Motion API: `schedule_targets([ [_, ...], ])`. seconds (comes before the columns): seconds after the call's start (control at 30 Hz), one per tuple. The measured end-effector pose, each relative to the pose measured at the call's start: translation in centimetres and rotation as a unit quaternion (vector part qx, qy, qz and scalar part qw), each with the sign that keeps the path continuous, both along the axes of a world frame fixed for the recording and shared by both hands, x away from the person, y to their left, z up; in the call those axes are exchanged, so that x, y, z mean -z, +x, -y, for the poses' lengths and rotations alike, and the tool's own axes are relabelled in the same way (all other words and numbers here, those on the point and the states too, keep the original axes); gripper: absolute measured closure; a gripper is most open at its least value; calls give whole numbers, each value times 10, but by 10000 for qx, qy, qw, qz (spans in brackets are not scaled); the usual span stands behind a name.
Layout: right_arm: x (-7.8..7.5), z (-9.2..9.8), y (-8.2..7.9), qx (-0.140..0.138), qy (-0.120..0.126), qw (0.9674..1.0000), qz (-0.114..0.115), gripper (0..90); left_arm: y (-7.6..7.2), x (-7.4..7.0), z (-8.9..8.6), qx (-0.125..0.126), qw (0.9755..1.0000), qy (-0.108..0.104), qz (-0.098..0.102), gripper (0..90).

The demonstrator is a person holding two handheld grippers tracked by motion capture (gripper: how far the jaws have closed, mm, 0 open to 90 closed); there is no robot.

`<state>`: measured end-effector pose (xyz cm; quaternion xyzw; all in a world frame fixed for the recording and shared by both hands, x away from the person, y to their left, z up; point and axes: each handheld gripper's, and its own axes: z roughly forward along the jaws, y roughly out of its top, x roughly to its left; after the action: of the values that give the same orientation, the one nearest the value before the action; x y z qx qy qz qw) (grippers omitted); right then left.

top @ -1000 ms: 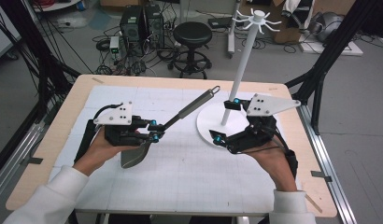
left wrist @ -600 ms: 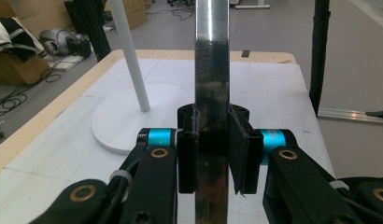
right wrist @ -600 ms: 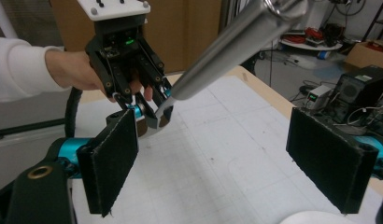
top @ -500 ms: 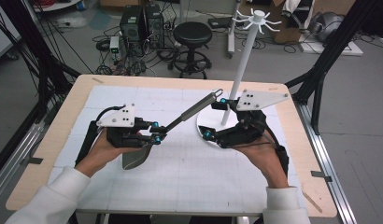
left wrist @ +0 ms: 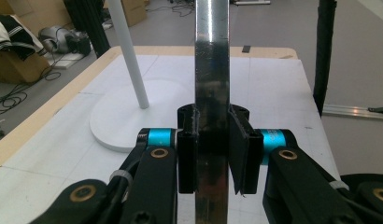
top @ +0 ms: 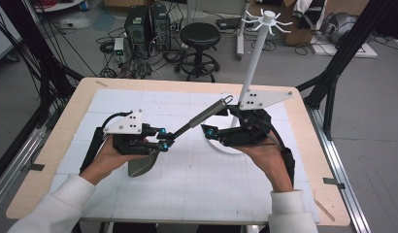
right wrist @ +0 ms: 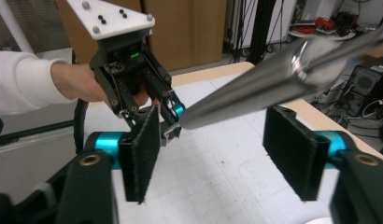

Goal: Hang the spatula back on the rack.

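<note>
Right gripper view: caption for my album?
Open hand-held gripper approaches a long steel spatula handle that the other hand-held gripper clamps.

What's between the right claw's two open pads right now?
The spatula's handle, seen in the right gripper view: it runs through the gap of the right claw, touching neither pad.

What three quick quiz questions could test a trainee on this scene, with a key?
1. True or false: the left tongs are shut on the metal spatula.
2. Which describes the right tongs? A) open, handle between the jaws B) shut on the handle C) holding the rack.
3. Fill in: the white hook stand rests on the table by its round ___.

Key: 1 true; 2 A; 3 base.
</note>
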<state>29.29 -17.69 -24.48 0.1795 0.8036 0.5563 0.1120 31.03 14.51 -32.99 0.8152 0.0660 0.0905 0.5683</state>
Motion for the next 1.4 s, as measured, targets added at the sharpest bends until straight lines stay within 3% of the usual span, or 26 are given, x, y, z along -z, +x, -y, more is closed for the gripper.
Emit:
schedule_targets([
  [0.4, -5, -3, 0, 193, 53, 9998, -72, 551, 0, 2, 1, -28, 9999, 99, 51, 747],
  [0.67, -7, -9, 2, 269, 96, 9996, -84, 590, -1, 1, 2, -90, 9998, 150, 99, 746],
  [0.93, -9, -15, 2, 220, 180, 9995, -151, 623, -2, 2, 5, -173, 9994, 236, 207, 747],
  [1.4, -14, -24, 3, 101, 309, 9990, -293, 682, -1, 5, 15, -243, 9989, 338, 212, 748],
])
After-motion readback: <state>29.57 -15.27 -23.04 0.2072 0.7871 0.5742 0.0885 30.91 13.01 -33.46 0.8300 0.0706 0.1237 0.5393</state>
